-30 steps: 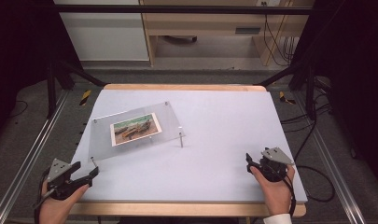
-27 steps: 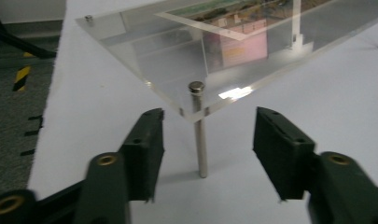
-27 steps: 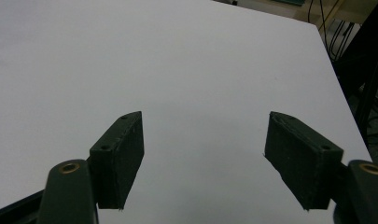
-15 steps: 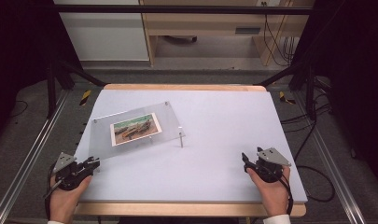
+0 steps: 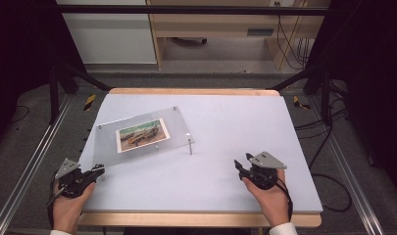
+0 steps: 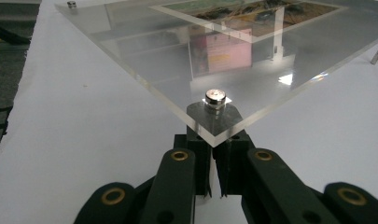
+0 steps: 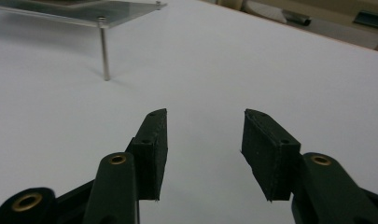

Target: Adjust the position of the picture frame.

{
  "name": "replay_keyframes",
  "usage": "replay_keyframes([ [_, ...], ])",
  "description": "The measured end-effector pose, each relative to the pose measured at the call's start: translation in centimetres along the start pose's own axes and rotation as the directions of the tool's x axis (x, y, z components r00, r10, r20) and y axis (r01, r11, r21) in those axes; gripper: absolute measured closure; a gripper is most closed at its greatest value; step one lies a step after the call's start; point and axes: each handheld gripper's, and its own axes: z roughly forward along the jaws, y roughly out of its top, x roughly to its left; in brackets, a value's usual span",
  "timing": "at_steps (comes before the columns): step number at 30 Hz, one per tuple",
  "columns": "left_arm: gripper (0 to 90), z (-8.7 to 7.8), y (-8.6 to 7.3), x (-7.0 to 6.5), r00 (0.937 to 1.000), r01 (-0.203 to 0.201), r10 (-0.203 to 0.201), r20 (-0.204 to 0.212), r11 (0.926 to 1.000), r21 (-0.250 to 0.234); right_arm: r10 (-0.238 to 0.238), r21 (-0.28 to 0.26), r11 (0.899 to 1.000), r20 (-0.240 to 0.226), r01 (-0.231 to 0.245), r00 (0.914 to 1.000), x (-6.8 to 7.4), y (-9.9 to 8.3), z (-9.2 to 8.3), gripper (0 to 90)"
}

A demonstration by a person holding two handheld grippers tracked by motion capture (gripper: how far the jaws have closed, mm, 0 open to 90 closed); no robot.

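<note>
Gripping the near-left corner post (image 6: 210,140) of the acrylic frame (image 5: 142,134), left gripper (image 5: 90,174) sits closed; right gripper (image 5: 241,169), half-open and empty, has jaws just closing; frame's near-right standoff (image 5: 190,146) lies at its ten o'clock.

The left gripper (image 5: 99,171), held low in the left hand (image 5: 68,205), has its jaws drawn together, pads nearly meeting. The right gripper (image 5: 241,166) sits in the right hand (image 5: 269,196), jaws parted and just been closing, nothing between the pads (image 7: 154,149).

Glossy clear acrylic plate (image 5: 142,134), metal standoffs (image 5: 190,146); matt tabletop (image 5: 235,122)
</note>
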Motion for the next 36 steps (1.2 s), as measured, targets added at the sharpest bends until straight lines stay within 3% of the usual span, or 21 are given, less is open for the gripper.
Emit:
replay_keyframes([
  [2, 84.1, -0.1, 0.1, -0.1, 1.0, 0.002, -0.002, 0.007, 1.0, 0.002, 0.004, 0.01, 1.0, -0.049, -0.004, 0.9988, 1.4, 1.2, 1.3, 53.0],
  [4, 84.1, -0.1, 0.1, -0.1, 1.0, 0.003, -0.003, 0.009, 1.0, 0.004, 0.005, 0.015, 1.0, -0.06, -0.004, 0.9982, 1.9, 1.6, 1.8, 53.3],
  [8, 84.2, -0.3, 0.2, -0.2, 0.9995, 0.005, -0.006, 0.032, 1.0, 0.003, -0.003, 0.033, 0.999, -0.125, 0.007, 0.9921, 4.7, 3.5, 4.8, 57.6],
  [12, 84.4, -0.4, 0.3, -0.3, 0.9988, 0.019, -0.018, 0.046, 0.9998, -0.003, 0.004, 0.034, 0.999, -0.156, 0.001, 0.9878, 5.9, 4.1, 6.6, 60.2],
  [15, 84.4, -0.5, 0.4, -0.3, 0.9974, 0.038, -0.038, 0.062, 0.9992, -0.007, 0.022, 0.059, 0.998, -0.161, -0.012, 0.9867, 6.7, 4.1, 9.1, 61.9],
  [20, 84.5, -0.7, 0.6, -0.5, 0.9953, 0.054, -0.052, 0.082, 0.9984, -0.019, 0.043, 0.056, 0.998, -0.164, -0.034, 0.9856, 7.0, 4.1, 11.7, 63.3],
  [24, 84.5, -0.8, 0.7, -0.5, 0.9941, 0.059, -0.056, 0.093, 0.9979, -0.026, 0.049, 0.013, 0.999, -0.166, -0.048, 0.9848, 6.9, 4.5, 12.6, 64.8],
  [27, 84.5, -0.9, 0.7, -0.6, 0.9933, 0.064, -0.061, 0.098, 0.9975, -0.031, 0.087, -0.004, 0.996, -0.159, -0.089, 0.9835, 6.5, 4.7, 14.1, 65.4],
  [36, 84.5, -0.9, 0.7, -0.7, 0.9932, 0.066, -0.063, 0.098, 0.9972, -0.033, 0.101, -0.05, 0.992, -0.215, -0.114, 0.9714, 6.2, 5.6, 15.6, 77.0],
])
